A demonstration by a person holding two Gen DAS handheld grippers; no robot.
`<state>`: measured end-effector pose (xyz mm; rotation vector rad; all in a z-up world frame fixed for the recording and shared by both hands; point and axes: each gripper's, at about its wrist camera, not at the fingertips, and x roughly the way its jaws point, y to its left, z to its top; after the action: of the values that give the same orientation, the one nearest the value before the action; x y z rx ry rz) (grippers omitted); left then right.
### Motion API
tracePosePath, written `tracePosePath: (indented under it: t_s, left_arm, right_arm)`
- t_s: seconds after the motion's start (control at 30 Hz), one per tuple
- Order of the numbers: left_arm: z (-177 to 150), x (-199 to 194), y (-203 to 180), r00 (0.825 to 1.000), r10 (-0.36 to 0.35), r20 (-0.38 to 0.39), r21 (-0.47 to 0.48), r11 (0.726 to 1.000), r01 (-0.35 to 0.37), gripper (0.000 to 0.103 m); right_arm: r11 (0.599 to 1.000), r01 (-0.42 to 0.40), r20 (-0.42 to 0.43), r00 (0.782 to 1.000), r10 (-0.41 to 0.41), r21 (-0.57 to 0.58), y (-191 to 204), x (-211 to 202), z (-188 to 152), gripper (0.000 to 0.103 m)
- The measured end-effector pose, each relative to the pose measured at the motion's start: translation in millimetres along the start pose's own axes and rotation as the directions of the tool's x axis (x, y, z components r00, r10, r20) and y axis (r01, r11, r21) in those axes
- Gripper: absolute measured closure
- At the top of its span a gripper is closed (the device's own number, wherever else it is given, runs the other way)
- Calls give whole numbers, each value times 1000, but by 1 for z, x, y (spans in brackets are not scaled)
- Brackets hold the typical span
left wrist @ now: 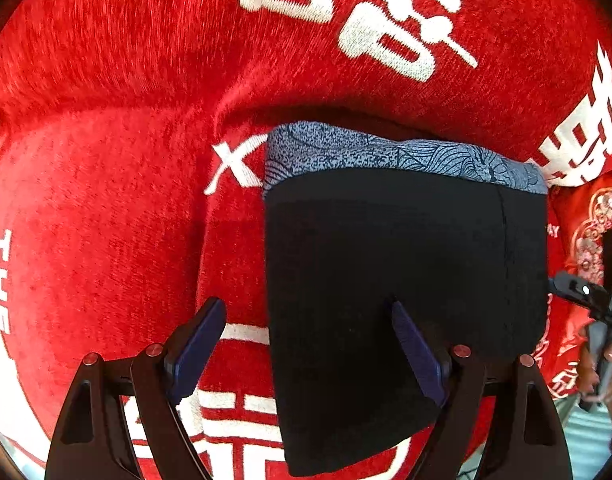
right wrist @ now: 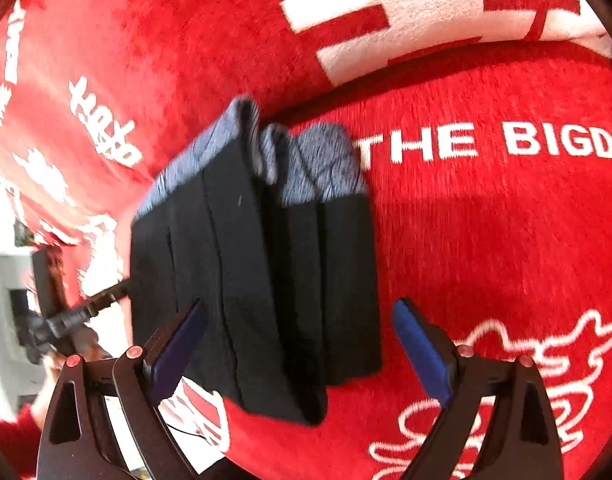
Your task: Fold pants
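Note:
The pants (left wrist: 406, 280) are black with a blue patterned waistband (left wrist: 386, 152), and they lie folded in a compact stack on a red blanket (left wrist: 106, 200). My left gripper (left wrist: 306, 306) hangs open over the stack's left edge, one finger above the blanket and the other above the black cloth. In the right wrist view the folded pants (right wrist: 266, 280) look blurred, with several layers showing. My right gripper (right wrist: 301, 306) is wide open above them and its pads press on nothing. Each gripper also shows in the other's view: the right gripper (left wrist: 586, 296) and the left gripper (right wrist: 78, 312).
The red blanket (right wrist: 486, 240) bears white lettering and drawings and rises in a thick fold (right wrist: 426, 20) behind the pants. A person's hand (left wrist: 598, 368) holds the right gripper's handle. White furniture (right wrist: 2, 300) shows past the blanket's left edge.

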<state>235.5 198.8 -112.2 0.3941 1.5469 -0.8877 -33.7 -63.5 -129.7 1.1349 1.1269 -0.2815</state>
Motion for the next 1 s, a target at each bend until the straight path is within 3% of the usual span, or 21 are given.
tracePosePath:
  t_s: [0.13, 0.2, 0.27, 0.33, 0.37, 0.53, 0.67, 0.7, 0.73, 0.77, 0.87, 1.0]
  left_arm:
    - [5, 16, 9, 996, -85, -29, -29, 996, 84, 17]
    - [8, 25, 13, 991, -130, -36, -37, 991, 129, 17]
    - [11, 31, 16, 987, -159, -41, -42, 987, 157, 14]
    - [14, 37, 18, 987, -156, -38, -46, 987, 154, 5]
    - [15, 40, 18, 986, -160, -41, -46, 986, 158, 5]
    - [16, 43, 13, 981, -189, -31, -56, 981, 187, 5]
    - [13, 44, 7, 983, -181, -7, -83, 980, 180, 5]
    - [12, 44, 3, 984, -180, 7, -90, 980, 180, 8]
    - [10, 42, 0, 980, -199, 19, -89, 976, 200, 20]
    - [9, 42, -6, 980, -196, 27, -89, 976, 197, 23]
    - [5, 31, -22, 983, -177, 55, -43, 983, 179, 39]
    - [-2, 16, -37, 987, -141, 77, -16, 990, 143, 47]
  right_arm:
    - [997, -78, -58, 995, 78, 6, -12, 19, 10, 9]
    - [997, -81, -82, 993, 80, -11, -14, 28, 9, 9]
    - [993, -107, -70, 992, 104, -48, -9, 32, 12, 8]
    - [988, -144, -75, 987, 139, -54, -5, 32, 11, 8]
    - [984, -174, -86, 982, 169, -48, -4, 35, 13, 8]
    - [982, -174, -119, 979, 164, -80, 5, 44, 15, 8]
    - [979, -204, -110, 973, 204, 6, -8, 43, 19, 9]
    - [980, -200, -105, 974, 201, 24, -8, 44, 20, 12]
    - [983, -183, -104, 977, 185, 29, -8, 43, 19, 20]
    - [984, -174, -101, 979, 177, 32, -8, 40, 18, 34]
    - [974, -217, -83, 972, 222, 63, -13, 28, 13, 55]
    - [966, -251, -59, 965, 255, 63, -6, 9, 5, 61]
